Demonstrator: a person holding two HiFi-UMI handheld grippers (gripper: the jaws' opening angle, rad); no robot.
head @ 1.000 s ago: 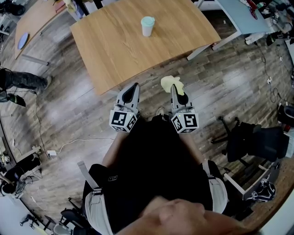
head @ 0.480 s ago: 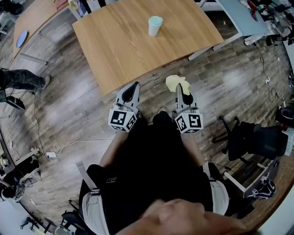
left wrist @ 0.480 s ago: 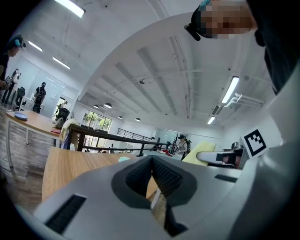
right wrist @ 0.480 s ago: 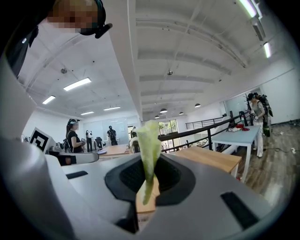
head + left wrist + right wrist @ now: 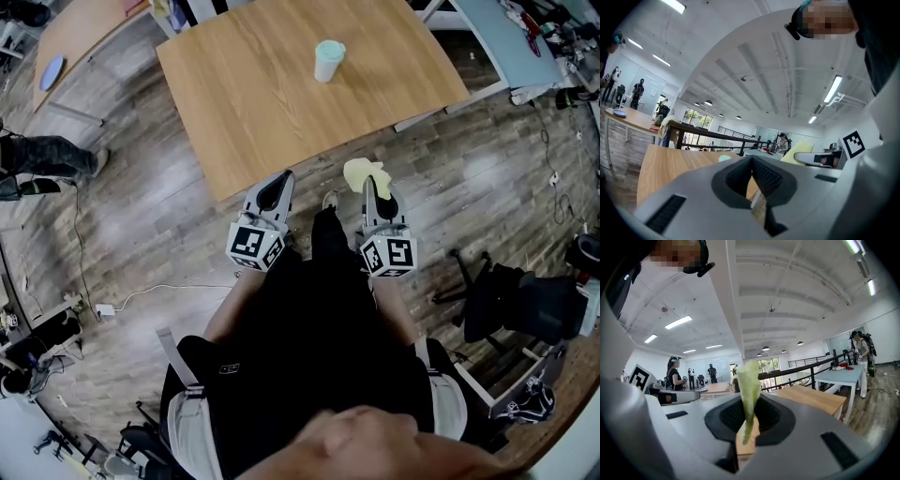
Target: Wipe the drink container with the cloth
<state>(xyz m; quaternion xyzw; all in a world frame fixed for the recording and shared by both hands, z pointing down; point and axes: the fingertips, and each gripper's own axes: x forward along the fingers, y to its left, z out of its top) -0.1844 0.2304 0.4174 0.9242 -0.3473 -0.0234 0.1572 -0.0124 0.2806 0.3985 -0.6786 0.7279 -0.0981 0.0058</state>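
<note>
R gripper (image 5: 372,185) is clamped tight on the yellow cloth (image 5: 360,172), which pokes out past the tips. L gripper (image 5: 275,187) has its jaws pressed together w/ nothing between. I'm holding both just short of the table (image 5: 234,131) edge. Drink container (image 5: 328,60) stands upright on the far side, well apart from both.

- A grey-brown plank floor (image 5: 141,206) is stretching under everything, catching pale glare;
- a light wooden table (image 5: 262,112) is standing ahead, with another wooden table (image 5: 80,33) lying beyond at the left;
- a black chair (image 5: 525,300) is sitting at the right;
- long strip lights (image 5: 833,89) are glowing on the white ceiling (image 5: 787,296).
</note>
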